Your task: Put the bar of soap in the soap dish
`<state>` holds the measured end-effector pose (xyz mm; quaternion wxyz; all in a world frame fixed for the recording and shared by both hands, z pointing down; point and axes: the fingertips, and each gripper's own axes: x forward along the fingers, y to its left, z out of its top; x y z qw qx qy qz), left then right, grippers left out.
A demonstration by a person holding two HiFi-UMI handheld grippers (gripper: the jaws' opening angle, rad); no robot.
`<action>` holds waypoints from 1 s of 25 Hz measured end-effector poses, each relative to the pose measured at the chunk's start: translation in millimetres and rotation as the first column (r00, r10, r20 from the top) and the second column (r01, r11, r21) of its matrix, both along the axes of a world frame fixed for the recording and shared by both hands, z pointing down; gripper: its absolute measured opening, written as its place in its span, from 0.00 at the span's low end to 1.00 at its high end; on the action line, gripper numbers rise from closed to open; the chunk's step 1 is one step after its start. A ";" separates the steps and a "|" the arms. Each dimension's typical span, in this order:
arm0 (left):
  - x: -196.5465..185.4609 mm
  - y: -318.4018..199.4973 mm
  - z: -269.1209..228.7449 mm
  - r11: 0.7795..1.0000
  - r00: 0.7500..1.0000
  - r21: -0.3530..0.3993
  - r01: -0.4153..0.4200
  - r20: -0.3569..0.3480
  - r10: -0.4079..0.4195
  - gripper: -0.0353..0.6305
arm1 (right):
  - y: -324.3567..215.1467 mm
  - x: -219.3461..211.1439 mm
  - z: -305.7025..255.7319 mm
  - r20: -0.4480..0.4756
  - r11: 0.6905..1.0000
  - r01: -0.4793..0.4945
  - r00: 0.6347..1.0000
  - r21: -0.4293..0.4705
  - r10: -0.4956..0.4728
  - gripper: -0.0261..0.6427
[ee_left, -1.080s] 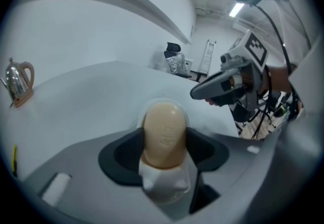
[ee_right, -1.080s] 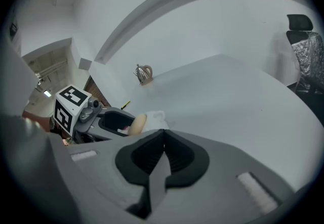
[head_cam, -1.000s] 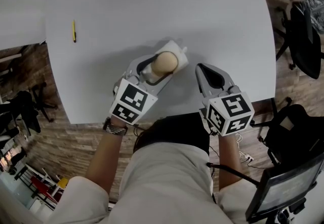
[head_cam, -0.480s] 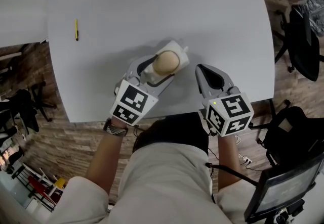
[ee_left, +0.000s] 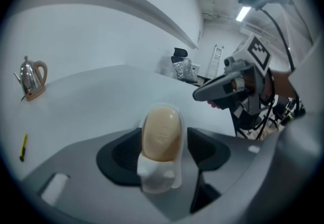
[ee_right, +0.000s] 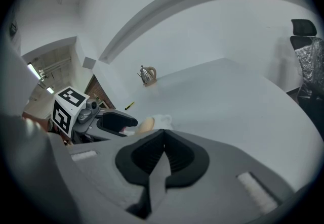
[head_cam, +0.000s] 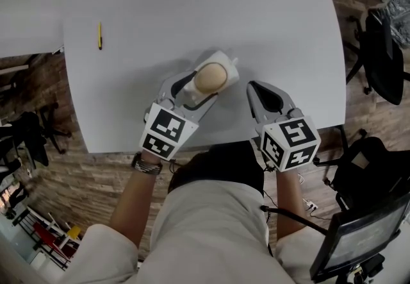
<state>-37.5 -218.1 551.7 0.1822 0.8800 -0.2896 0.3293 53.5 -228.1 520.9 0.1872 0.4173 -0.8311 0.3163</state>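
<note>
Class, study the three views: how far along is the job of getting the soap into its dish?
Done: the beige oval bar of soap lies in the white plastic soap dish on the white table. In hand: the left gripper straddles soap and dish, jaws apart, a slim gap at one pad. The right gripper is shut and empty. Left: probably only drawing the left gripper away.

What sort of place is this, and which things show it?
Probably an office or lab workroom: a big white table, black swivel chairs beside it, and a monitor nearby.
</note>
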 end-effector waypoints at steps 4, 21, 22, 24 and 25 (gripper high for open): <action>0.5 -1.3 -2.9 1.000 1.000 0.006 0.013 0.001 -0.013 0.49 | -0.6 1.3 -3.6 -0.001 1.000 0.006 1.000 0.007 -0.006 0.04; -11.4 1.0 -10.3 0.998 0.998 0.011 0.062 -0.007 -0.061 0.42 | -2.3 -2.3 -19.3 -0.018 0.999 0.031 0.999 0.041 -0.030 0.04; -12.2 1.1 -11.4 0.998 0.998 0.013 0.066 -0.007 -0.066 0.42 | -1.9 -2.5 -20.3 -0.018 0.999 0.033 0.999 0.042 -0.033 0.04; -13.4 1.8 -13.2 0.997 0.997 0.016 0.074 -0.010 -0.074 0.40 | -1.9 -2.8 -22.8 -0.020 0.998 0.037 0.999 0.047 -0.036 0.04; -14.0 2.4 -14.2 0.997 0.997 0.018 0.077 -0.012 -0.077 0.39 | -2.3 -3.2 -24.2 -0.021 0.998 0.039 0.999 0.051 -0.038 0.04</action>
